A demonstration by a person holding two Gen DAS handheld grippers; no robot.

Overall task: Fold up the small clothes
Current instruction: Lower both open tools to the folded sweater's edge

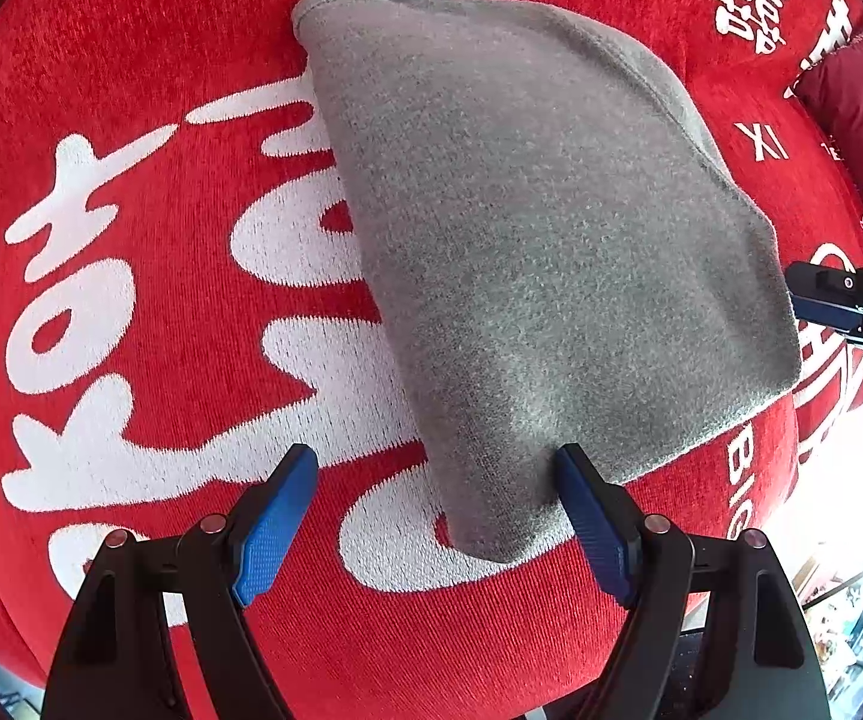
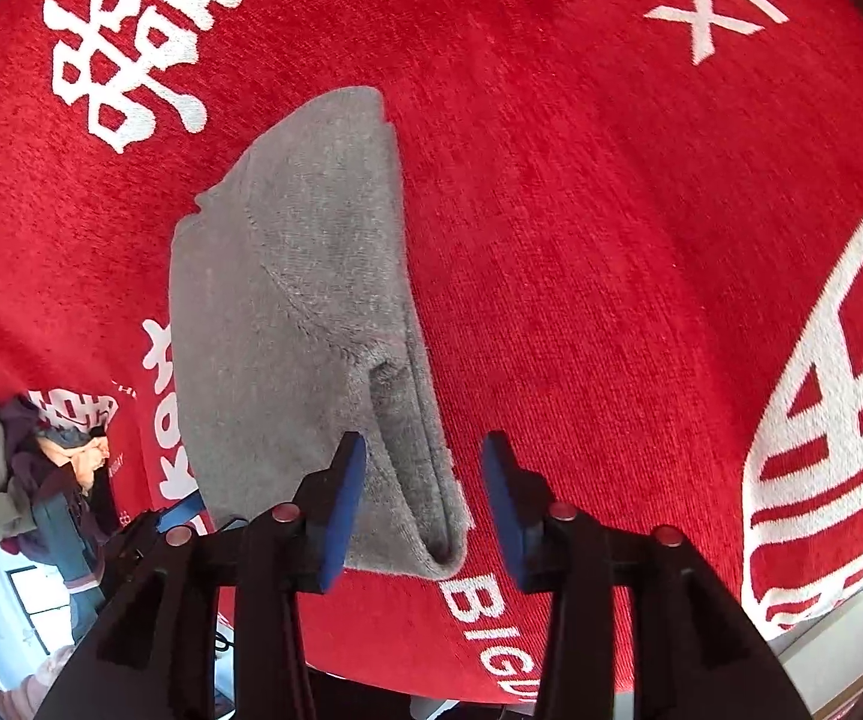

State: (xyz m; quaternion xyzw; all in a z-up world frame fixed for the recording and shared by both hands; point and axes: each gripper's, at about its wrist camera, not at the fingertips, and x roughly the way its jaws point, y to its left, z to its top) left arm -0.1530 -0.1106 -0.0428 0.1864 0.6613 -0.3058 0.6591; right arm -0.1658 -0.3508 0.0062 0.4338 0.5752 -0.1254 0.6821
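A grey knitted garment (image 1: 539, 228) lies folded on the red cloth with white characters (image 1: 131, 90). My left gripper (image 1: 437, 459) points down over the garment's near corner and is open wide. Its right fingertip (image 1: 572, 462) touches the garment's edge, and the left one stands off over the red cloth. In the right wrist view the same grey garment (image 2: 287, 300) shows its folded layers. My right gripper (image 2: 424, 444) is open around the near folded edge, with the left pad (image 2: 350, 480) against the fabric and the right pad apart from it. The right gripper's fingers (image 1: 839, 300) also show beside the garment's right edge.
A dark red cushion with white print (image 1: 851, 108) lies at the far right. A pile of mixed clothes (image 2: 23, 462) sits at the left, beyond the left gripper's blue finger (image 2: 176, 513). The red cloth's edge (image 2: 551, 678) runs close under the right gripper.
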